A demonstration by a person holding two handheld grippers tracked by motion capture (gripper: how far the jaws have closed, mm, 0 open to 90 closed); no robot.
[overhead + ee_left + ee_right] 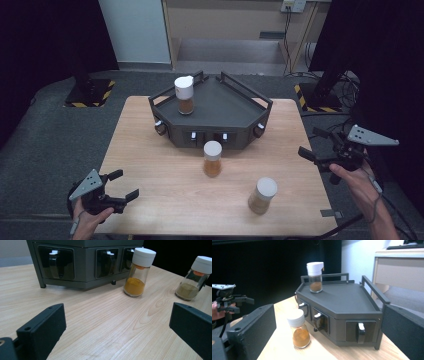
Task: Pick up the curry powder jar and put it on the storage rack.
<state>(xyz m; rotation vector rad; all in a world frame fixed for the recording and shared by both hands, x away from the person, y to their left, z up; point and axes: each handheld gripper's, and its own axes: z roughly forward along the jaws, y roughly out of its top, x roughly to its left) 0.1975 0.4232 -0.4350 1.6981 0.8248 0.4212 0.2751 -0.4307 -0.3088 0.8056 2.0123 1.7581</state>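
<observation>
A dark grey rack (230, 107) with handles stands at the far middle of the wooden table (145, 150). On its top left corner is a white-capped jar (184, 95) of brown spice, also seen in the right gripper view (315, 277). An orange-spice jar (212, 158) stands on the table just in front of the rack (85, 262). A jar of olive-brown spice (263, 195) stands nearer, to the right. My left gripper (125, 184) hovers open at the near left corner. My right gripper (311, 142) is open off the right edge, empty.
The rack's front faces (342, 322) hold small pull handles in recessed drawers. Beyond the table are a grey carpet (40, 130), stand bases with yellow-black tape (90, 92) and a wooden cabinet (225, 20). Cables trail at the right (350, 85).
</observation>
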